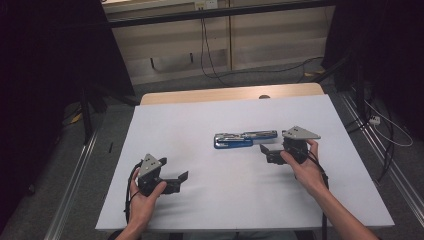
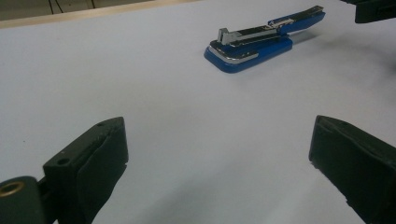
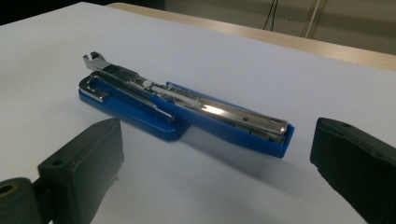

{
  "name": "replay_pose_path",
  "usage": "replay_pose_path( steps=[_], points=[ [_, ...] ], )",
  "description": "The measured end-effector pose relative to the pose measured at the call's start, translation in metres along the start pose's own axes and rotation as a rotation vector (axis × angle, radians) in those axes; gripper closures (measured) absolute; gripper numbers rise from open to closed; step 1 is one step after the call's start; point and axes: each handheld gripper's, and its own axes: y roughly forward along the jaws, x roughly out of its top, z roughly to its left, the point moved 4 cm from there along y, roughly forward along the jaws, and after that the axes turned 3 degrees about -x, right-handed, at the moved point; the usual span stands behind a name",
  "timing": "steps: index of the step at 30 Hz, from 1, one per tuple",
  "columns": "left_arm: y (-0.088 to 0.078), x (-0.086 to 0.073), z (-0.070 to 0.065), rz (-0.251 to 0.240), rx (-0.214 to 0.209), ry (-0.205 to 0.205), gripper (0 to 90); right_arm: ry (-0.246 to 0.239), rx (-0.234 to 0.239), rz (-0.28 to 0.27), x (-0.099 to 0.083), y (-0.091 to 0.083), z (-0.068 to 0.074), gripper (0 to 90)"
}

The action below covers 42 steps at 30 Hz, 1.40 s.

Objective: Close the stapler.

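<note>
White table [image 1: 200, 200] looks bare around my blue stapler [image 1: 244, 139], which sits just ahead of my right gripper [image 1: 265, 151]; left gripper [image 1: 181, 179] well off, both jaws wide

The stapler [image 3: 187, 112] has a glossy blue plastic body and a polished, mirror-bright metal magazine. The table [image 1: 200, 200] has a smooth, matt white top edged in pale wood at the far side. The right gripper [image 3: 217, 172] has matt black pads of faintly grainy plastic.
</note>
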Motion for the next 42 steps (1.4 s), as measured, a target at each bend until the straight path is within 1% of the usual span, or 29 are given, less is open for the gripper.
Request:
replay_pose_path(
  steps=[1,2,3,4,6,8,9,10,11,13,16,17,18,19,20,21,23,25,29,30,31,32,33,34,36,39,40,41,42],
  points=[
    [0.001,0.0,-0.001,0.001,-0.006,-0.022,5.1,-0.017,-0.005,0.003,-0.001,0.0,0.0,2.4],
    [0.002,0.001,0.0,0.019,0.004,-0.005,5.9,-0.032,-0.01,0.006,-0.002,0.0,0.0,2.4],
    [0.002,0.002,0.0,0.023,0.014,0.012,6.4,-0.039,-0.018,0.008,-0.002,0.0,0.0,2.4],
    [0.003,0.004,-0.001,0.013,0.014,0.008,6.2,-0.04,-0.025,0.007,-0.002,-0.001,0.0,2.4],
    [0.006,0.007,-0.004,0.013,-0.009,-0.001,6.4,-0.034,-0.032,0.001,-0.001,-0.001,0.0,2.4],
    [0.01,0.012,-0.007,0.012,-0.032,0.006,6.6,-0.026,-0.04,-0.003,-0.001,-0.001,-0.001,2.4],
    [0.012,0.013,-0.008,0.011,-0.036,0.009,7.1,-0.024,-0.043,-0.002,-0.001,-0.002,-0.001,2.4],
    [0.015,0.016,-0.007,0.007,-0.023,0.014,7.6,-0.023,-0.044,-0.002,-0.001,-0.001,-0.002,2.4],
    [0.018,0.018,-0.007,0.004,-0.024,0.004,7.8,-0.023,-0.046,-0.002,-0.001,-0.001,-0.002,2.4],
    [0.024,0.022,-0.005,-0.005,-0.026,0.007,8.2,-0.014,-0.044,0.0,-0.002,-0.001,-0.003,2.4],
    [0.033,0.03,-0.003,-0.02,-0.05,0.007,9.4,-0.011,-0.043,0.001,-0.002,-0.001,-0.004,2.3],
    [0.036,0.032,-0.003,-0.025,-0.057,0.02,9.4,-0.01,-0.044,0.001,-0.002,-0.001,-0.005,2.3],
    [0.039,0.035,-0.003,-0.013,-0.038,0.045,9.4,-0.01,-0.042,0.002,-0.002,0.0,-0.005,2.6],
    [0.041,0.037,-0.003,-0.018,-0.033,0.05,9.3,-0.012,-0.044,0.003,-0.003,0.001,-0.006,3.2],
    [0.043,0.04,-0.004,-0.032,-0.042,0.036,9.3,-0.014,-0.053,0.007,-0.003,0.001,-0.007,3.1],
    [0.045,0.042,-0.005,-0.037,-0.044,0.029,9.3,-0.023,-0.074,0.012,-0.004,0.001,-0.008,3.1],
    [0.049,0.046,-0.005,-0.045,-0.039,0.038,9.3,-0.019,-0.09,0.008,-0.004,0.001,-0.01,3.0],
    [0.054,0.05,-0.007,-0.034,-0.044,0.053,9.3,-0.011,-0.086,0.005,-0.003,0.001,-0.011,4.3],
    [0.066,0.055,-0.007,-0.023,-0.061,0.048,9.3,-0.007,-0.075,0.01,-0.004,0.002,-0.01,3.9],
    [0.068,0.057,-0.008,-0.011,-0.075,0.058,9.6,-0.01,-0.072,0.012,-0.004,0.002,-0.01,3.9],
    [0.071,0.058,-0.008,-0.004,-0.082,0.082,10.0,-0.01,-0.064,0.016,-0.005,0.003,-0.01,3.8],
    [0.073,0.059,-0.008,-0.002,-0.084,0.089,9.9,-0.007,-0.048,0.02,-0.006,0.004,-0.009,3.7],
    [0.075,0.06,-0.009,-0.009,-0.088,0.085,10.0,-0.005,-0.042,0.03,-0.007,0.005,-0.008,3.7],
    [0.077,0.061,-0.009,-0.006,-0.087,0.094,10.2,-0.01,-0.047,0.034,-0.007,0.006,-0.009,3.9],
    [0.081,0.062,-0.01,0.001,-0.085,0.103,11.0,-0.008,-0.033,0.042,-0.009,0.007,-0.008,4.7],
    [0.088,0.065,-0.01,-0.001,-0.076,0.099,10.9,-0.012,-0.033,0.038,-0.008,0.009,-0.008,5.6],
    [0.09,0.067,-0.01,-0.014,-0.073,0.087,10.8,-0.011,-0.033,0.038,-0.008,0.009,-0.008,6.0],
    [0.091,0.069,-0.009,-0.02,-0.059,0.09,10.4,-0.012,-0.044,0.039,-0.008,0.009,-0.009,8.8],
    [0.093,0.072,-0.007,-0.035,-0.032,0.093,9.9,-0.018,-0.053,0.04,-0.007,0.009,-0.01,12.2]
  ],
)
